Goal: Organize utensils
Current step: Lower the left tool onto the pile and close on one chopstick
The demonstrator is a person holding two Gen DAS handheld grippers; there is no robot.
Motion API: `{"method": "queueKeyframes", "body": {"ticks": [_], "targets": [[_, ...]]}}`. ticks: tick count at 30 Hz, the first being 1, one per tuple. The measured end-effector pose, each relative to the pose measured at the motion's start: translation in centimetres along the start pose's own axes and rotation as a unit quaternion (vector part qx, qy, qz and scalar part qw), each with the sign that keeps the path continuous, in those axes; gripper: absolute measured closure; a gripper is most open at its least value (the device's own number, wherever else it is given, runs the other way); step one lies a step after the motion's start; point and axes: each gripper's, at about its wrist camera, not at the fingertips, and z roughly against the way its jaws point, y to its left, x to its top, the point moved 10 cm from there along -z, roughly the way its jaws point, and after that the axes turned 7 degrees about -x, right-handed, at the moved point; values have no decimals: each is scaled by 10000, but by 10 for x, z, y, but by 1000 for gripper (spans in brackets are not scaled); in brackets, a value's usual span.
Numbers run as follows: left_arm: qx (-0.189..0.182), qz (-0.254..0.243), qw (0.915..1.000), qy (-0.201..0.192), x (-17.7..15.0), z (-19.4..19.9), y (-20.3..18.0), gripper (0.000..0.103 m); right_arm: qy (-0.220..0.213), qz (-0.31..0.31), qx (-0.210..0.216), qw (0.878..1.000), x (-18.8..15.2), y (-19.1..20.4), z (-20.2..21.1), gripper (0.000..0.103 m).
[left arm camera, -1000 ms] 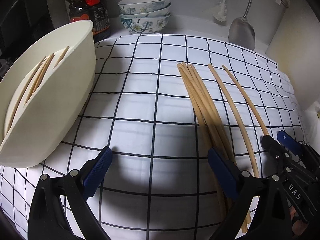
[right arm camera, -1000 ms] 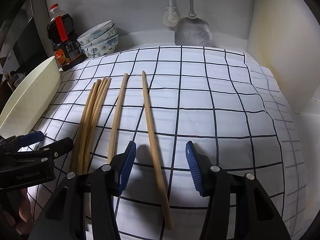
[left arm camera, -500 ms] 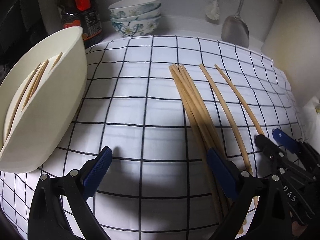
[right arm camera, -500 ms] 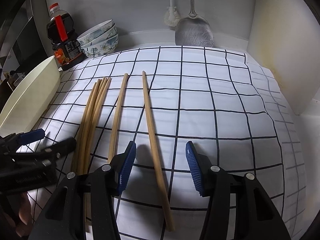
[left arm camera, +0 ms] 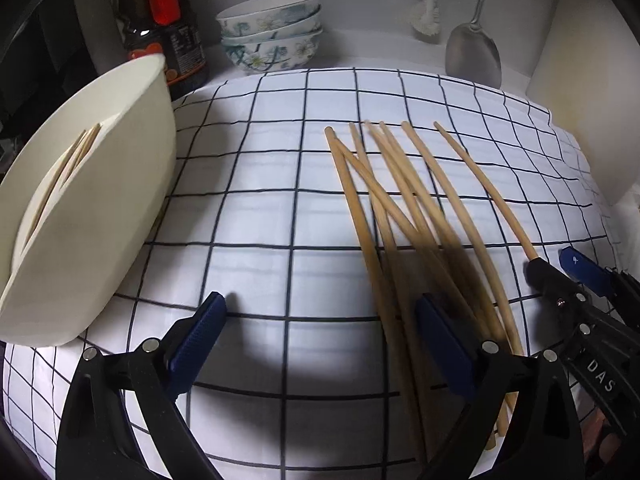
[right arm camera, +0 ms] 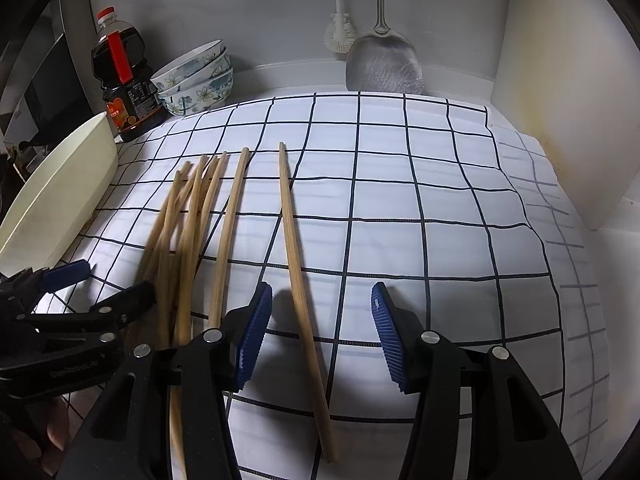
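Several wooden chopsticks [left arm camera: 384, 200] lie fanned and crossed on the checked cloth [left arm camera: 256, 216], their near ends blurred. My left gripper [left arm camera: 324, 332] is open wide, nothing between its pads, and its right finger [left arm camera: 440, 336] is against that bunch. A cream utensil holder [left arm camera: 100, 184] at the left has chopsticks [left arm camera: 68, 168] in it. My right gripper [right arm camera: 320, 332] is open over one separate chopstick [right arm camera: 296, 260], which lies between its pads untouched. The bunch [right arm camera: 192, 216] and another chopstick [right arm camera: 228, 224] lie left of it, by my left gripper [right arm camera: 104, 284].
A dark sauce bottle [right arm camera: 120, 84] and stacked floral bowls [right arm camera: 196, 80] stand at the back left. A metal spatula [right arm camera: 384, 64] and a white brush [right arm camera: 340, 32] hang on the back wall. A pale wall [right arm camera: 568, 80] bounds the right side. My right gripper [left arm camera: 556, 268] shows beside the left.
The tight bunch of chopsticks has spread into a crossed fan and is blurred near the left gripper's right finger. The right gripper and the chopstick under it have not moved.
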Motion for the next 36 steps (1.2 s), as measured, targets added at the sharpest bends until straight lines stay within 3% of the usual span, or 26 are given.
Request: {"method": "queueKeyframes", "body": {"ticks": [10,20,25,28,30,32,34,36], "targets": [[-129,273,9994,-168,5,16,13,14,-10,-19,16,10000,3,2,-1,53],[248,390,9989,-51,5,5,34,15,8,90,-31,10000,6,4,-5,53],[266,341,9990,-133,9,3,34,21,-4,248,-104,9996,10,7,-9,54],[228,269,9992,-181,13,3,29,32,-25,426,-131,9990,12,12,-11,65],[169,202,9995,-198,15,3,24,46,-26,562,-107,9984,14,18,-12,85],[79,88,9997,-199,16,4,16,58,-4,725,-96,9973,15,24,-13,96],[-5,1,9998,-183,16,4,10,73,23,827,-144,9965,15,28,-13,96],[-92,-90,9998,-142,16,4,3,95,63,758,-86,9971,15,27,-14,97]]}}
